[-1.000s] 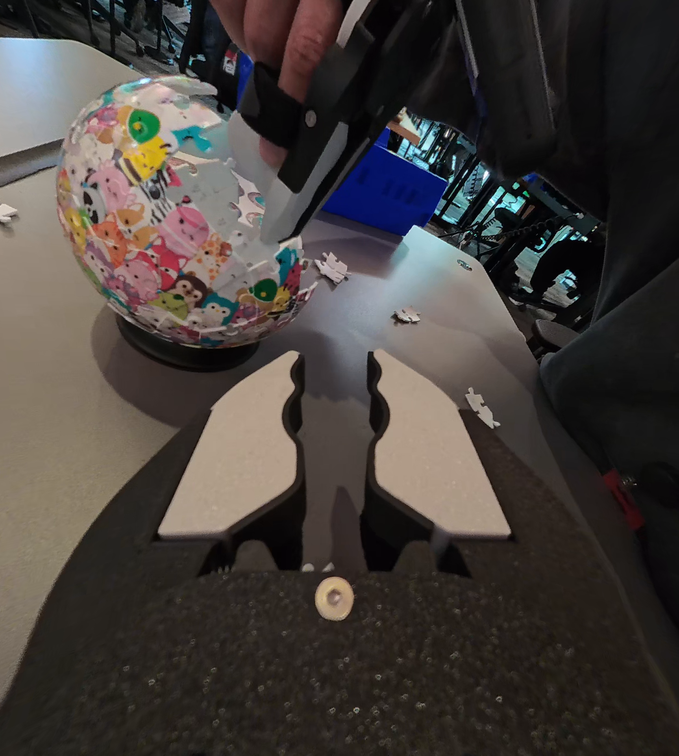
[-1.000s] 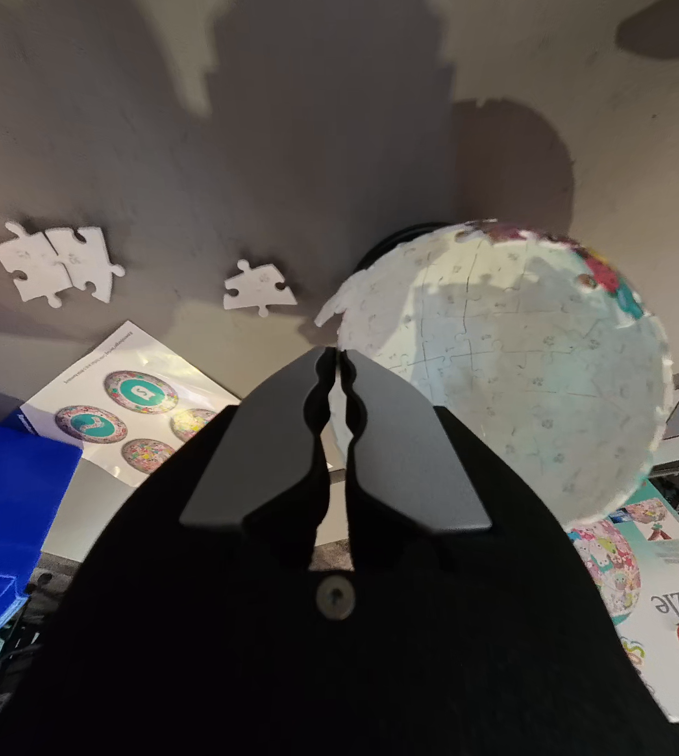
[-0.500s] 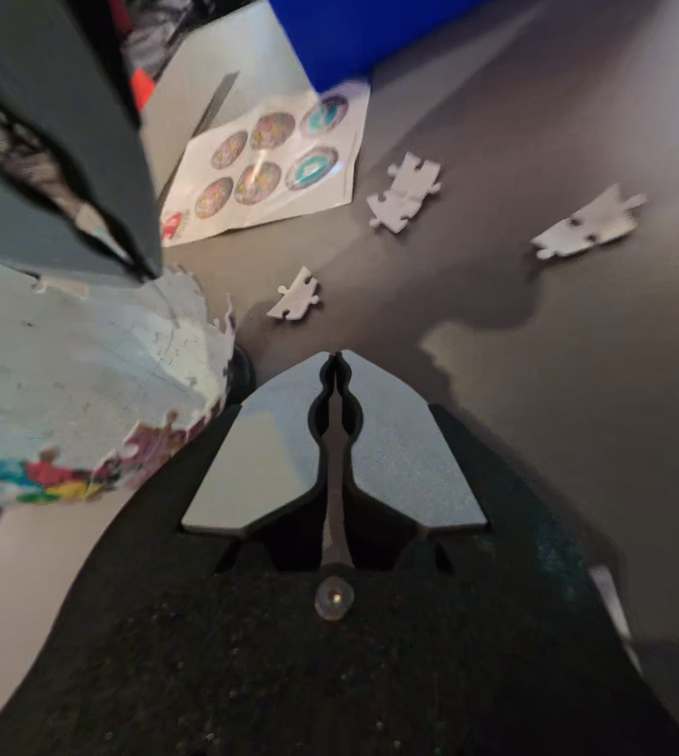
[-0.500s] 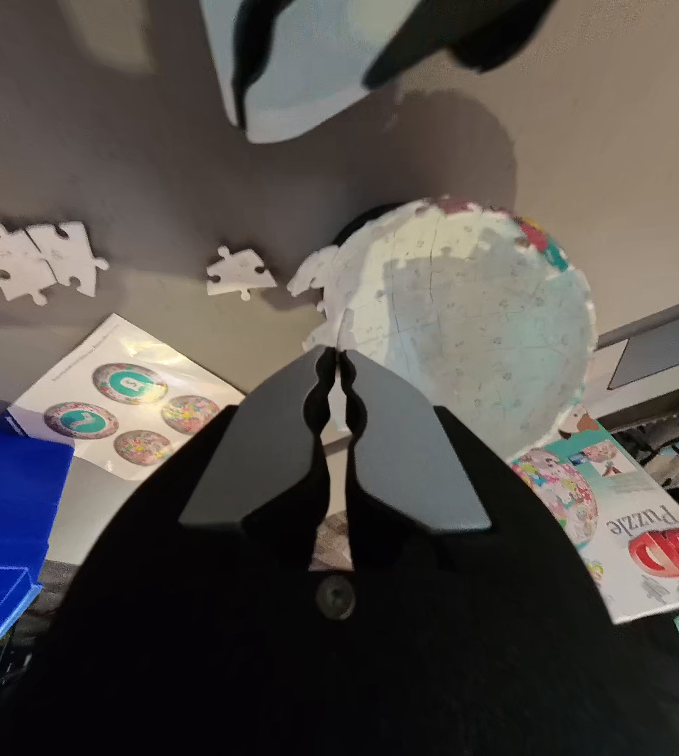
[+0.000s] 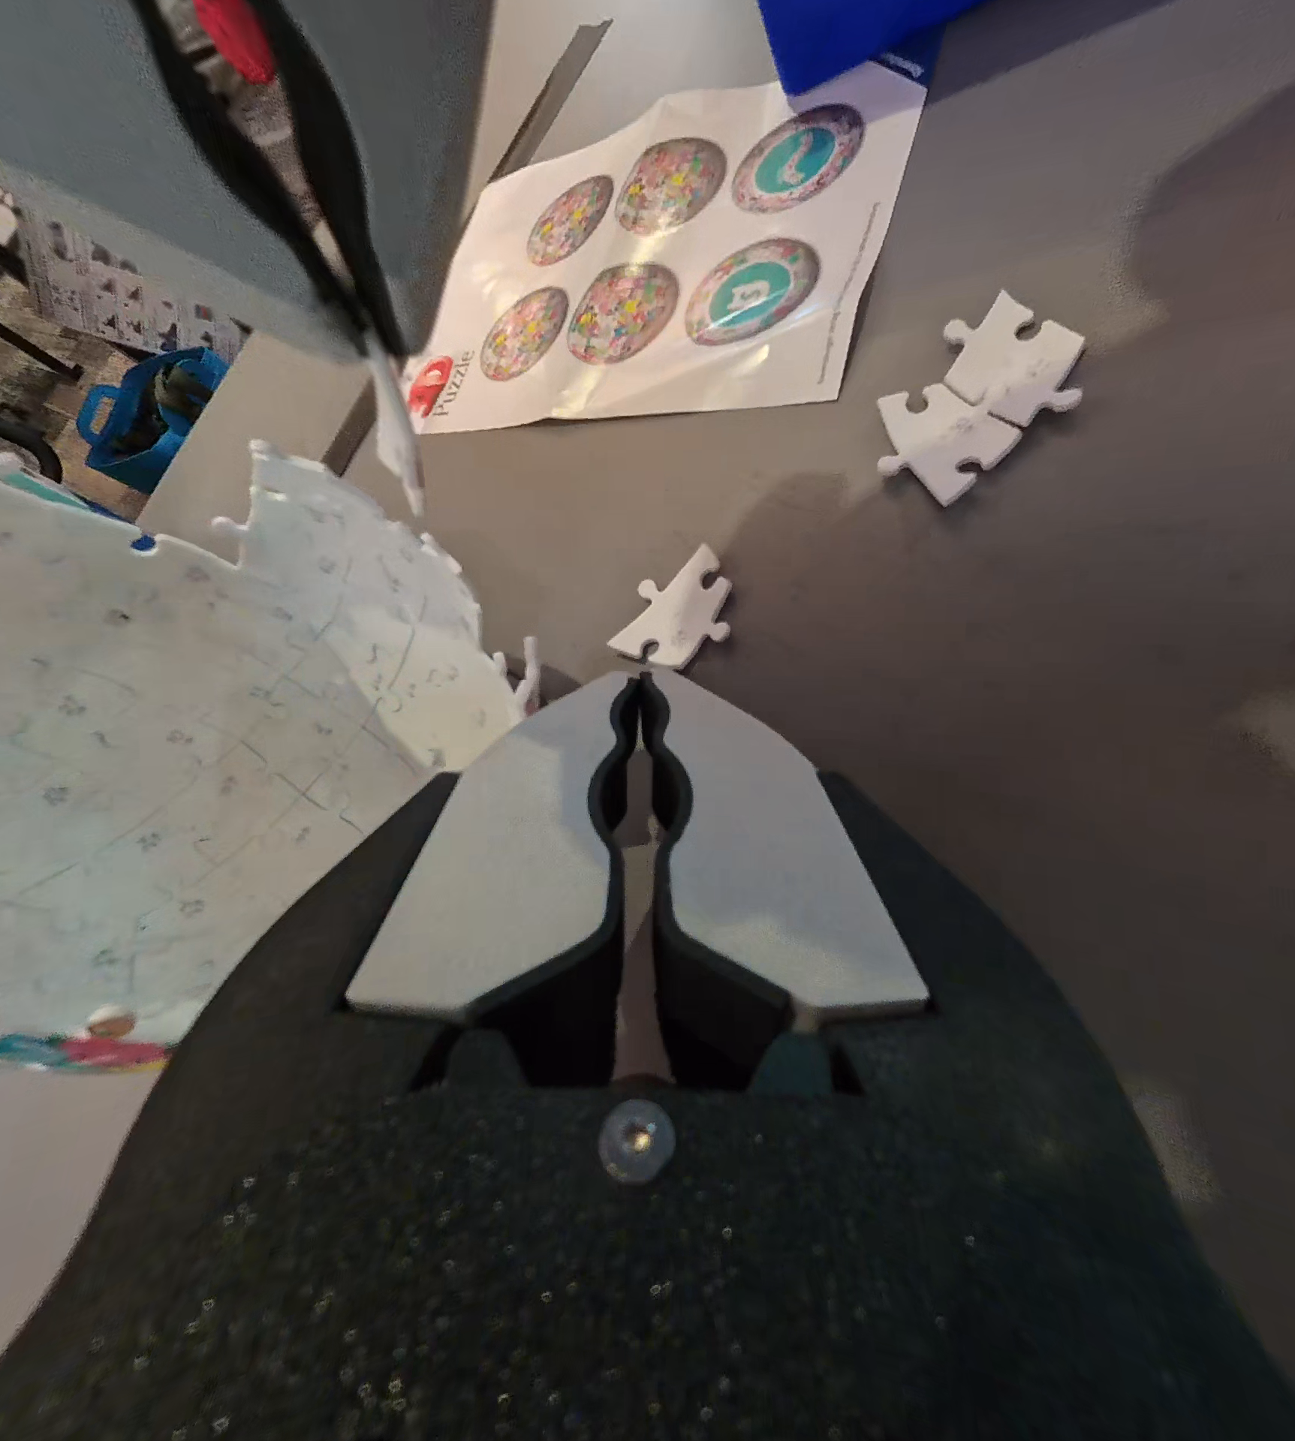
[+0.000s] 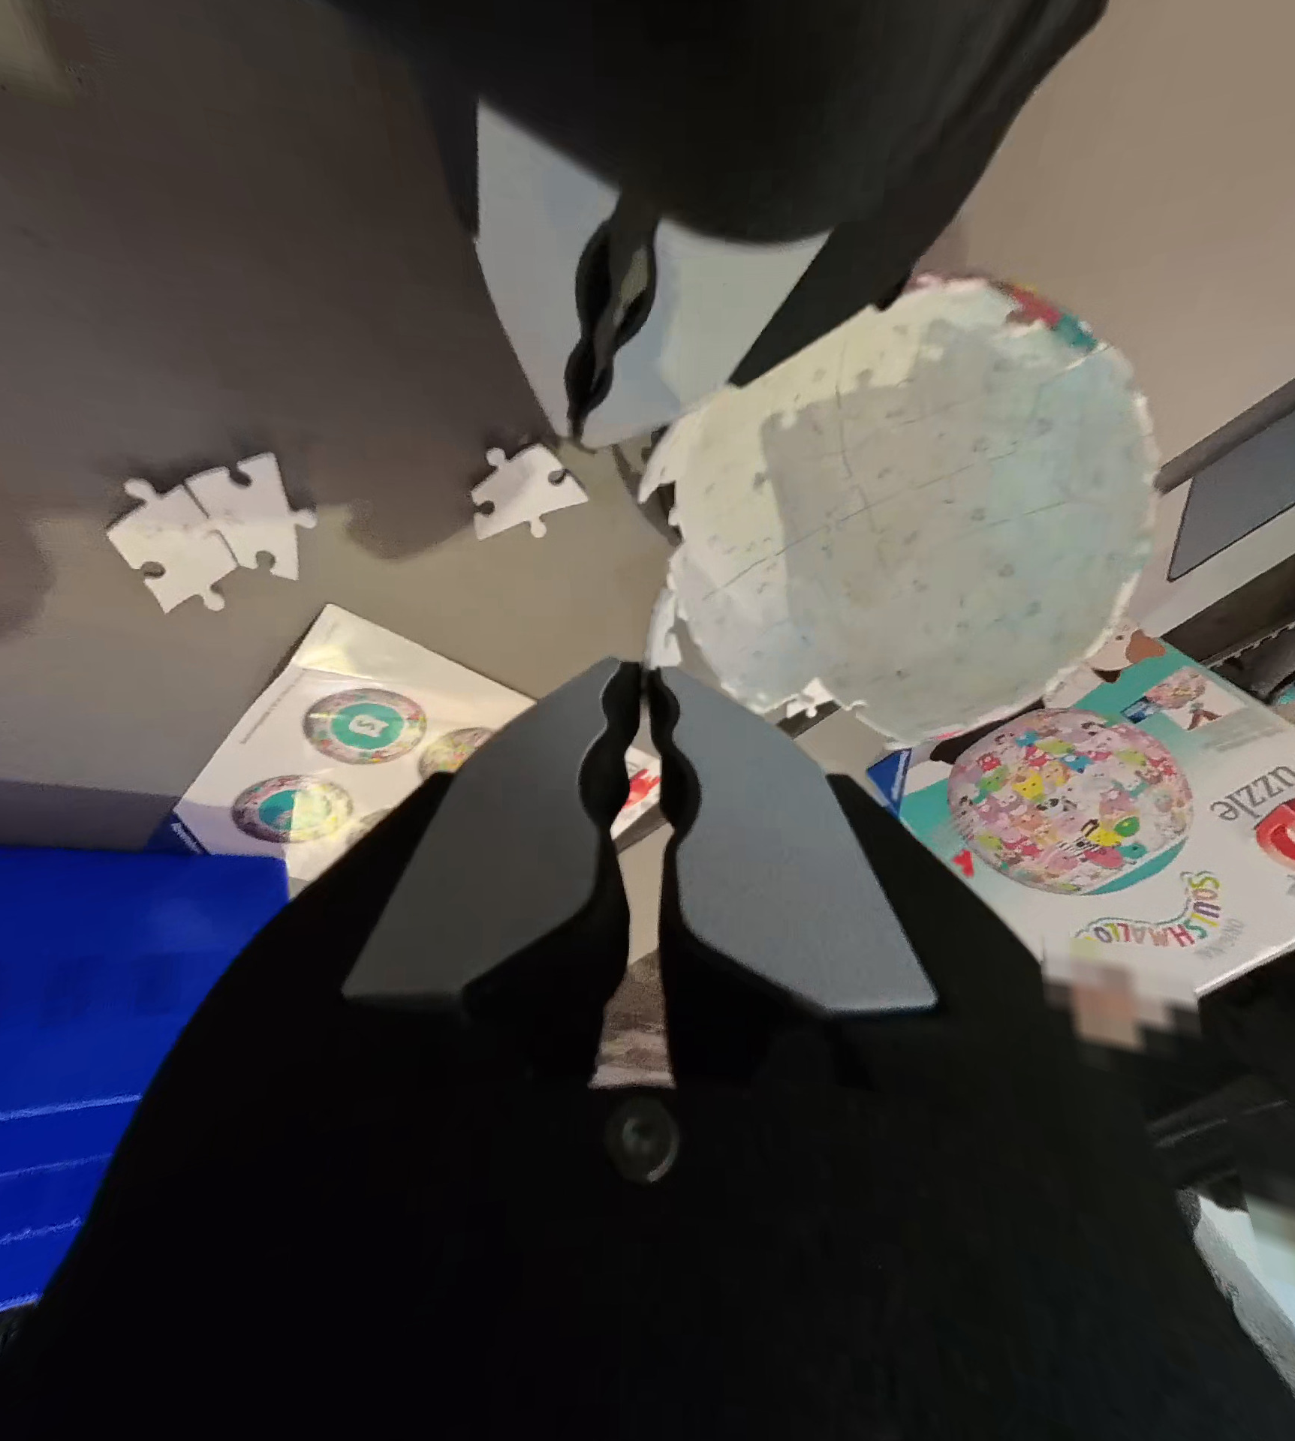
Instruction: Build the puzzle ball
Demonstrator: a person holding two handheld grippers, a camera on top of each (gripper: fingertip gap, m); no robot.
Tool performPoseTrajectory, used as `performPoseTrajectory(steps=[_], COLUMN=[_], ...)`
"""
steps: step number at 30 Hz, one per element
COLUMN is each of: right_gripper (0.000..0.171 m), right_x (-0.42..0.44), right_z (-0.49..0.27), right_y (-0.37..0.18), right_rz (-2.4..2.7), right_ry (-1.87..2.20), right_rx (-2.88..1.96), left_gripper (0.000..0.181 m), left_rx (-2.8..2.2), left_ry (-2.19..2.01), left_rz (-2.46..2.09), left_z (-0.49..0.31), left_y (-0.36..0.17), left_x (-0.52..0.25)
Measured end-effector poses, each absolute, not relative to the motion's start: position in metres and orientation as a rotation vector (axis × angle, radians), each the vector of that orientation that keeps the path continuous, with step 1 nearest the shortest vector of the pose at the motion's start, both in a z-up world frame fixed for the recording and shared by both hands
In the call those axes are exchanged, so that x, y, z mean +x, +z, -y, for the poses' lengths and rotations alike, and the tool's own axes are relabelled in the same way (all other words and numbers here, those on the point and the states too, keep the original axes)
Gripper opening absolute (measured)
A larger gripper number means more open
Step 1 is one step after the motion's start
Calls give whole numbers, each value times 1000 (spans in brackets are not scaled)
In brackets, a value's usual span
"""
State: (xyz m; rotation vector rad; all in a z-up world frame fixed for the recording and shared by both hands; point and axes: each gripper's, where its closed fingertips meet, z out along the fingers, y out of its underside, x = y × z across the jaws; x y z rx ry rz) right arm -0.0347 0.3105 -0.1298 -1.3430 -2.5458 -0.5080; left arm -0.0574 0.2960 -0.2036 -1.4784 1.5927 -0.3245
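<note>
The puzzle ball (image 5: 160, 741) is an open shell with its white inside showing, at the left of the left wrist view and at the centre right of the right wrist view (image 6: 901, 530). My left gripper (image 5: 640, 682) is shut with nothing between its tips, which hover just short of a single white piece (image 5: 671, 612) lying on the grey table (image 5: 940, 780). The right wrist view shows that gripper (image 6: 580, 417) above the same piece (image 6: 523, 487). My right gripper (image 6: 644, 674) is shut on a white puzzle piece (image 6: 661, 631) beside the ball's rim. It also shows in the left wrist view (image 5: 398, 437).
Two joined white pieces (image 5: 971, 405) lie farther out on the table, also in the right wrist view (image 6: 207, 530). A printed instruction sheet (image 5: 667, 273) lies beyond them. A blue bin (image 6: 43, 1014) and the puzzle box (image 6: 1174, 819) sit at the table's edge. About 8 cm separates my left fingertips from my right.
My left gripper closed on air and swung from beside the ball to the loose single piece. My right gripper kept its piece and drew back a little from the ball.
</note>
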Motion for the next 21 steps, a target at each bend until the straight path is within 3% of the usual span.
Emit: performPoseTrajectory(steps=[21], right_gripper=[2], right_x=[-40], right_z=[-317], right_y=[-141], right_rz=[2616], right_ry=[-537], right_rx=[-1259], left_gripper=[0], left_rx=[-1498], left_ry=[-318], left_rz=[-1549], left_z=[-304], left_y=[-200], left_x=[-56])
